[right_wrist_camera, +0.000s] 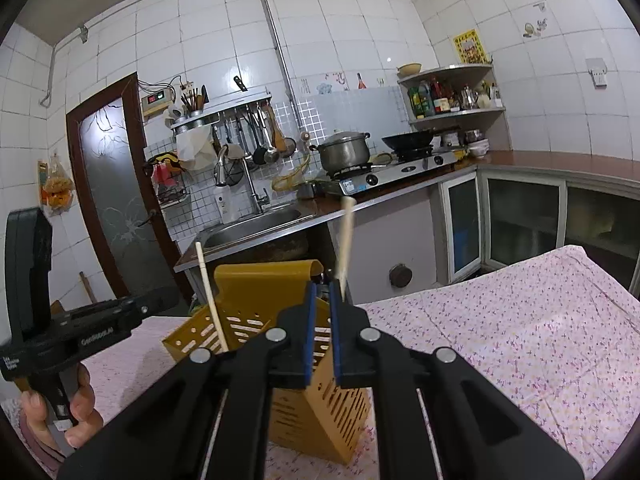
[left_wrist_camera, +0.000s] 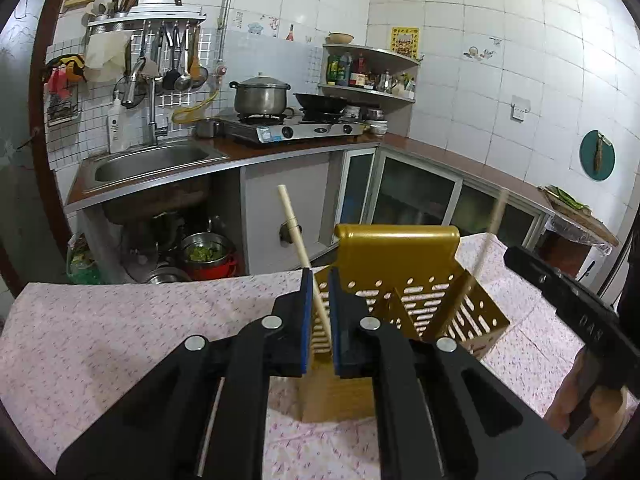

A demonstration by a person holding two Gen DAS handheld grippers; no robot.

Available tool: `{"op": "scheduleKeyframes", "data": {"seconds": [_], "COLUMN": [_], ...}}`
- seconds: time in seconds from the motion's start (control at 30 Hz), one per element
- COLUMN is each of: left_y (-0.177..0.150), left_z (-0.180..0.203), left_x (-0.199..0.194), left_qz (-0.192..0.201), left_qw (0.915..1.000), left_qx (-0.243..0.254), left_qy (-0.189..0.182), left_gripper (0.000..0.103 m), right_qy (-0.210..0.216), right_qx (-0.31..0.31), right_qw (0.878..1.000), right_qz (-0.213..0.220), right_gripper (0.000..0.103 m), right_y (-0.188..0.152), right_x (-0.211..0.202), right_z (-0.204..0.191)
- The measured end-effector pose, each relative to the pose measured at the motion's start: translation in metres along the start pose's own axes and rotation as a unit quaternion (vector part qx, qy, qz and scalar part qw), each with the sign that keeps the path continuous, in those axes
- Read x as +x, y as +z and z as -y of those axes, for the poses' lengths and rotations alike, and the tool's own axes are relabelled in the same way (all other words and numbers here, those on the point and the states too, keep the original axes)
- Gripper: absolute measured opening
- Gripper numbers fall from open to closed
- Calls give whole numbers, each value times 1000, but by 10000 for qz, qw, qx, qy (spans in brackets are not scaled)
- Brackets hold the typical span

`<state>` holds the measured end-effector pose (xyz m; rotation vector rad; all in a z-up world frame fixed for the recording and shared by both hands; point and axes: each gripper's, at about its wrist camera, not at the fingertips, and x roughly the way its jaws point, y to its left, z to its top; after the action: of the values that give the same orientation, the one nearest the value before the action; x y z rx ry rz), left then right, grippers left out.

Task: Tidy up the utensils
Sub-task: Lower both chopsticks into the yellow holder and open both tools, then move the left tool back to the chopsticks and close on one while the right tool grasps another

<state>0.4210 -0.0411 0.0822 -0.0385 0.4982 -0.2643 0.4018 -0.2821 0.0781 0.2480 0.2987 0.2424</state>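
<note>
Left hand-held gripper [left_wrist_camera: 320, 304]: black frame, blue pads, jaws narrow; one pale chopstick [left_wrist_camera: 298, 240] stands between the pads, lower end down in the holder; the jaws stand slightly apart and whether the pads press on it cannot be told. Right hand-held gripper [right_wrist_camera: 323, 312]: same build, jaws almost closed; second chopstick [right_wrist_camera: 346, 236], blurred, rises beside the right pad tip, grip not clear. Holder [left_wrist_camera: 400, 264]: yellow plastic, slotted and perforated walls, divided inside, tall back plate, standing on the counter [left_wrist_camera: 120, 340] just ahead of both grippers. Counter covering: pink floral cloth. A hand [right_wrist_camera: 60, 412] grips the left tool's handle. Beyond: steel sink [left_wrist_camera: 160, 160], lidded pot [left_wrist_camera: 262, 94] and dark wok [left_wrist_camera: 320, 101] on a two-burner stove, white tiled walls
</note>
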Motion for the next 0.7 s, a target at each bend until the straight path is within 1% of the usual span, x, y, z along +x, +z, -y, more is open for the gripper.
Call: {"op": "scheduleKeyframes", "data": {"seconds": [0.03,0.07,0.1,0.13,0.2,0.3,0.33,0.37,0.47,0.63,0.7], "left_y": [-1,-3,-5,-10,-18,-32,-40,-46,-68,-97,-106], "left_z": [-1,-3,-4,-5,-4,-2,-1,-1,0,4,6], "left_x": [-4,-12,-16,-25,-36,-45,-49,-52,-59,-67,-70], "left_qz": [-19,-39,-56,-72,-179,-465,-605,-715,-1085,-1484,-1587], "left_qw": [10000,10000,9999,9999,9998,9987,9979,9969,9924,9866,9850], "left_qx": [-18,-69,-98,-139,-127,-191,-248,-326,-547,-635,-626], "left_qy": [50,59,56,43,33,38,12,-50,-188,-259,-270], "left_gripper": [29,52,62,72,74,80,84,87,90,93,95], "right_qy": [0,-7,-28,-72,-154,-301,-342,-444,-582,-697,-722], "right_qx": [19,51,131,212,176,25,-12,-56,-101,-338,-473], "right_qw": [10000,9999,9998,9997,9997,9993,9990,9983,9961,9904,9875], "right_qz": [-41,-87,-121,-93,-56,-213,-275,-379,-654,-1148,-1317], "right_gripper": [9,15,39,59,60,61,62,63,69,72,74], "right_y": [1,2,2,2,1,-4,-6,-11,-23,-45,-56], "right_x": [-3,-6,-13,-22,-38,-62,-69,-78,-96,-114,-119], "right_z": [1,2,4,6,8,9,10,12,18,24,24]}}
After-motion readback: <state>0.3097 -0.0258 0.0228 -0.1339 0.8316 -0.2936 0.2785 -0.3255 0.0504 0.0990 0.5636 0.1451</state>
